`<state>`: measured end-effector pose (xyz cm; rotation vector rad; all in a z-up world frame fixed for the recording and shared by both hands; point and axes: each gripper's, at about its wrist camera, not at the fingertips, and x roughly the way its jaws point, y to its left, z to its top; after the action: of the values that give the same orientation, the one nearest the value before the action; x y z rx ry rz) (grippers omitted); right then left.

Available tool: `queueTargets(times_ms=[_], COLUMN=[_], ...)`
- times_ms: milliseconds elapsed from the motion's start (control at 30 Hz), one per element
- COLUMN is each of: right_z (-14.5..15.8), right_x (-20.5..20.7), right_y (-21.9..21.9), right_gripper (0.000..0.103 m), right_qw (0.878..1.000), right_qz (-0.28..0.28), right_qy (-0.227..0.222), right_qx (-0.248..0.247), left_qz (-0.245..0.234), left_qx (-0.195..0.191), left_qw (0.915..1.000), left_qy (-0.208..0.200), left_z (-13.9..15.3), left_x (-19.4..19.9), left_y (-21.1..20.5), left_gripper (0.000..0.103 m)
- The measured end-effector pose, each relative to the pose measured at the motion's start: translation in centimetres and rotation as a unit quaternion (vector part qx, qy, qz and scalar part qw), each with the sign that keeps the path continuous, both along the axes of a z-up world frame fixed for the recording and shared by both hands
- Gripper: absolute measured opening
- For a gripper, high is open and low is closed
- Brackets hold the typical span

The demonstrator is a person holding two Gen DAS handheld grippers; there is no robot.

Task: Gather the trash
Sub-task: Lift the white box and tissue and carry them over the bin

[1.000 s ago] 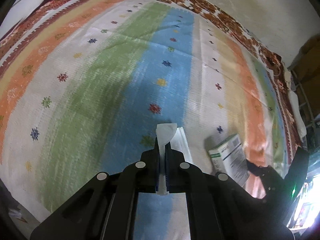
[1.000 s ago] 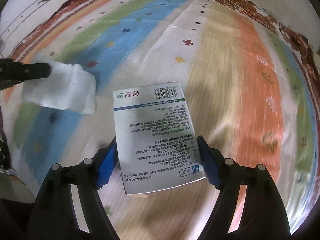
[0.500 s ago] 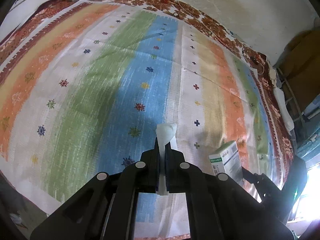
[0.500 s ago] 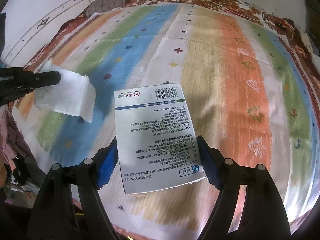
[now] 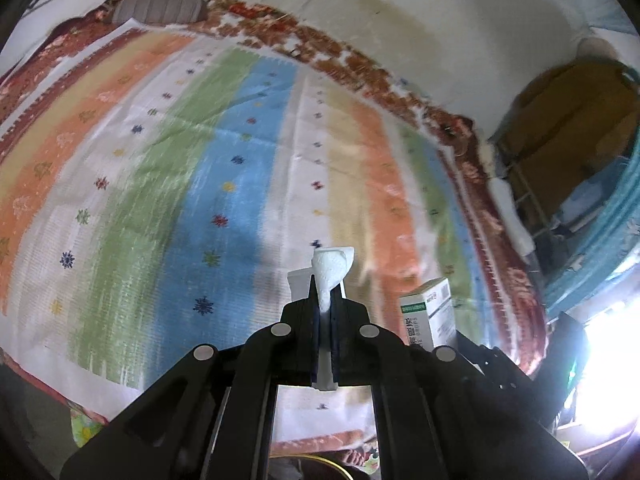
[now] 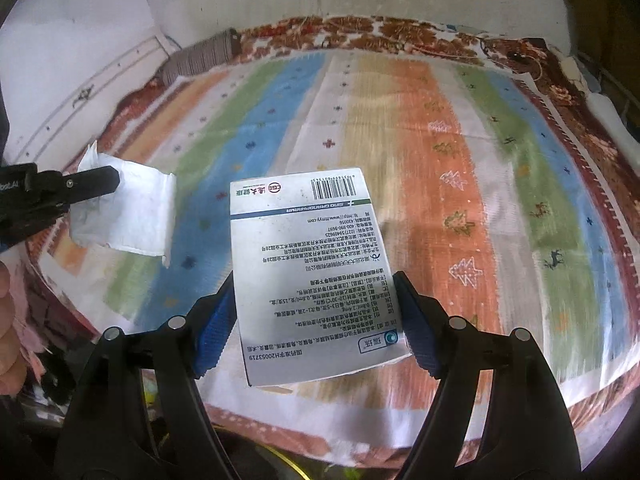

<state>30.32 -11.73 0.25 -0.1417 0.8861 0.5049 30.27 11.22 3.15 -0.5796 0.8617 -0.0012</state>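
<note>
My left gripper (image 5: 325, 300) is shut on a white crumpled tissue (image 5: 331, 270), whose top sticks out above the fingertips. From the right wrist view the same tissue (image 6: 132, 216) hangs as a sheet from the left gripper (image 6: 100, 182) at the left edge. My right gripper (image 6: 314, 292) is shut on a white medicine box (image 6: 312, 272) printed with text and a barcode, its blue pads pressing both long sides. That box (image 5: 430, 314) also shows at the lower right of the left wrist view. Both are held in the air above the striped bedspread (image 5: 224, 184).
The striped bedspread (image 6: 460, 184) lies over a bed with a red floral border (image 5: 496, 232). A grey ribbed pillow (image 5: 160, 4) lies at the far end by the white wall (image 5: 440, 20). A brown cupboard (image 5: 568, 120) stands to the right. A hand (image 6: 8, 320) shows at the left edge.
Both grippers have risen away from the bedspread with the tissue and the box still in them; the bed looks smaller and more of the wall and the near edge shows.
</note>
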Motion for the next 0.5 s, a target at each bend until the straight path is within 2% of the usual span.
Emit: queueTargets(times_ms=[233,500], right_z=[3.7,5.9], right_x=[-4.0,-7.8], right_y=[-1.0,-2.5], right_gripper=[0.07,0.07], right_qw=[0.999,0.996], right_qz=[0.004,-0.016], right_qy=[-0.036,-0.066], right_qx=[0.03,0.056], left_qz=[-0.014,-0.038], left_qx=[0.03,0.054], left_qw=[0.999,0.996], left_qy=[-0.029,-0.06], left_z=[2.4,4.0], left_x=[-2.9,-6.3], left_y=[-1.2,-3.3], left_gripper=[0.003,0.003])
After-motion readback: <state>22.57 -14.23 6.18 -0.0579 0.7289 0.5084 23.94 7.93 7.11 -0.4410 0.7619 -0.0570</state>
